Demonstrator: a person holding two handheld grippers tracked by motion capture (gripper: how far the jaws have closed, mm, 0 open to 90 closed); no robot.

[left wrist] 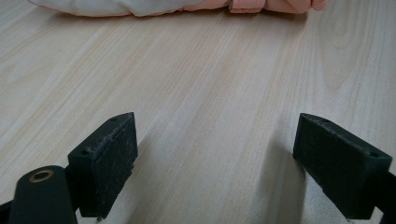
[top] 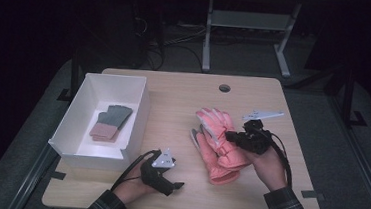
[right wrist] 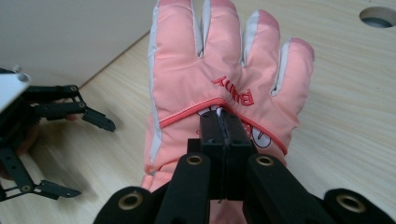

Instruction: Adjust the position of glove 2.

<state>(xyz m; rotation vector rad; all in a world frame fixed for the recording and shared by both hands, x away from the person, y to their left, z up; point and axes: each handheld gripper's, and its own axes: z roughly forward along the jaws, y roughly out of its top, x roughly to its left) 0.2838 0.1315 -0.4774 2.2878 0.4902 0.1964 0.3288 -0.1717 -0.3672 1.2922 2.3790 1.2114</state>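
High view: we find the right gripper (top: pixel 236 137) pressed onto the upper of two pink ski gloves (top: pixel 215 128), which sits tilted over the lower pink glove (top: pixel 217 163) at the right-centre of the wooden table (top: pixel 173 103). The left gripper (top: pixel 174 186) rests low near the table's front edge, just in front of the white box (top: pixel 136 126) and apart from both gloves. A grey knit glove (top: pixel 110 122) with a pinkish cuff lies inside that box.

Left gripper view: we note the jaws spread wide over bare tabletop — nothing between them. The lower pink glove lies well ahead of them, across the top edge (left wrist: pixel 177 5).

Right gripper view: the jaws are pressed together, pinching a fold of the upper glove's back fabric (right wrist: pixel 219 65) just below the red lettering — the glove's fingers point away from the gripper.
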